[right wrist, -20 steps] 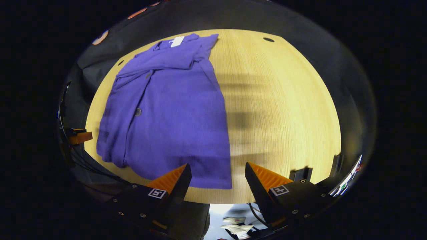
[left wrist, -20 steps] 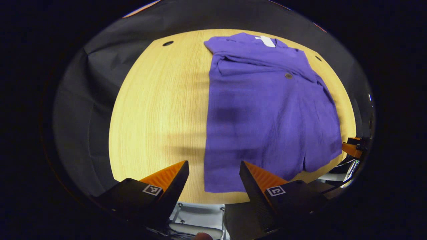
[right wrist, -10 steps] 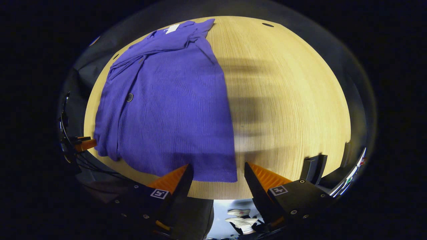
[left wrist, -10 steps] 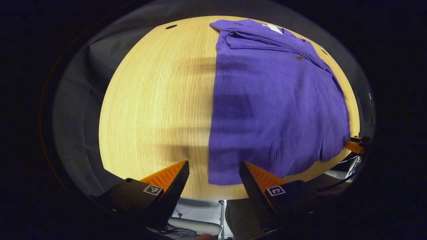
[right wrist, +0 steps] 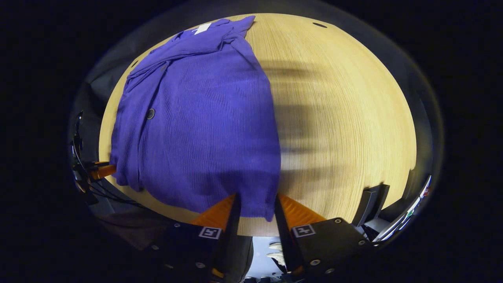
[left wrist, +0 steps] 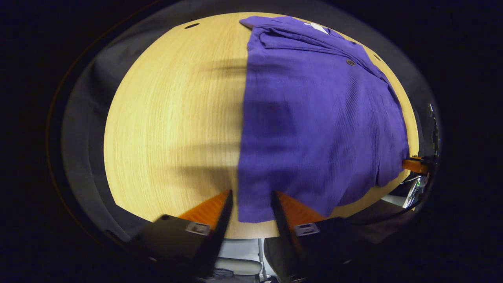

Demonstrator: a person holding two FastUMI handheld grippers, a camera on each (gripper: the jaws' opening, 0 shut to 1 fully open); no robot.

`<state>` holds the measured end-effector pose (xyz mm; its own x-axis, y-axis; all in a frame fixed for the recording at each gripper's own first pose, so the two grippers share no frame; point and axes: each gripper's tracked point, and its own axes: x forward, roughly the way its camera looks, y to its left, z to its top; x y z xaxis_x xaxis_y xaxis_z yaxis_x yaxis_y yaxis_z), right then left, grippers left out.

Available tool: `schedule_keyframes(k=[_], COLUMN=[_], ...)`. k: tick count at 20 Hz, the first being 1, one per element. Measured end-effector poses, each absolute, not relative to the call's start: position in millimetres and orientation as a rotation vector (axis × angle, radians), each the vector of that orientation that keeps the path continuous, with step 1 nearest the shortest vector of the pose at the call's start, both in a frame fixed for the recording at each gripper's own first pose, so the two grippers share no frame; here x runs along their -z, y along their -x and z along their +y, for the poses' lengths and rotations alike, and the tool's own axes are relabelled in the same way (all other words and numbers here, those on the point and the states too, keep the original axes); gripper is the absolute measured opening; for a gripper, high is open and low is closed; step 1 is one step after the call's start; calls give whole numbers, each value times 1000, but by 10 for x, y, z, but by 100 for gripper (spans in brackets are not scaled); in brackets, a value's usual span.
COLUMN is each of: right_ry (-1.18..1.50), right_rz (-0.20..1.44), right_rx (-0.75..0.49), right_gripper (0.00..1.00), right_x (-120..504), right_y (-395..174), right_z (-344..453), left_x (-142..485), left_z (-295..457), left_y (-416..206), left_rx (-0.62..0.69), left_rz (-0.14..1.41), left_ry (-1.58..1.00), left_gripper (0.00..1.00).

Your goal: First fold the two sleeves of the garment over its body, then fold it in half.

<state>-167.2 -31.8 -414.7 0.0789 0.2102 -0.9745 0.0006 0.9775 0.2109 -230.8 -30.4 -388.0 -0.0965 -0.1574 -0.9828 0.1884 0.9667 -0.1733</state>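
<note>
Straddling the near hem corners of a purple button-up shirt (left wrist: 314, 118), my two grippers sit at the front edge of a round wooden table (left wrist: 169, 118). My left gripper (left wrist: 251, 202) has its jaws narrowed around the shirt's bottom corner, a small gap on each side, so I cannot tell whether the fingers press the cloth. My right gripper (right wrist: 255, 204) brackets the opposite bottom corner the same way, grip equally unclear. Beyond them the shirt (right wrist: 204, 114) lies flat, both sleeves folded across its body, a dark button (right wrist: 150, 114) on the front, and a white neck tag (right wrist: 202, 28) at the collar by the table's far edge.
</note>
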Motion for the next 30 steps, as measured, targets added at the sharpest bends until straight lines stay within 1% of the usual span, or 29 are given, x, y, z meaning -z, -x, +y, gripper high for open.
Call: schedule_keyframes(k=[1, 2, 3, 4, 5, 8, 13, 17, 23, 27, 30], right_ry=[-188, -212, -239, -259, -276, -311, -338, -391, -400, -399, -389], right_rz=[1488, 1485, 1480, 1475, 1469, 1429, 1327, 1251, 1148, 1073, 1024], right_rx=[-155, -145, -137, -139, -147, -173, -223, -248, -265, -280, -282], right_gripper=[38, 33, 20, 14, 8, 6, 5, 5, 5, 5, 5], right_x=[4144, 4146, 4128, 4098, 4055, 3858, 3412, 3102, 2729, 2460, 2254], right_y=[1653, 1628, 1595, 1582, 1540, 1357, 868, 530, 14, -495, -878], right_z=[-295, -278, -258, -236, -210, -163, -50, 35, 16, 44, 33], left_x=[3880, 3873, 3829, 3845, 3810, 3580, 3085, 2877, 2722, 2510, 2430], left_z=[-345, -368, -369, -407, -432, -534, -679, -810, -894, -925, -989], left_y=[2330, 2339, 2354, 2348, 2339, 2097, 1474, 1136, 580, 42, -471], left_rx=[305, 301, 285, 292, 289, 320, 396, 455, 473, 488, 473], left_rz=[1658, 1667, 1694, 1712, 1729, 1706, 1581, 1531, 1481, 1432, 1386], left_ry=[-30, -11, 3, 29, 58, 117, 109, 114, 127, 123, 123], left_gripper=[50, 30, 24, 11, 8, 5, 5, 5, 4, 4, 4])
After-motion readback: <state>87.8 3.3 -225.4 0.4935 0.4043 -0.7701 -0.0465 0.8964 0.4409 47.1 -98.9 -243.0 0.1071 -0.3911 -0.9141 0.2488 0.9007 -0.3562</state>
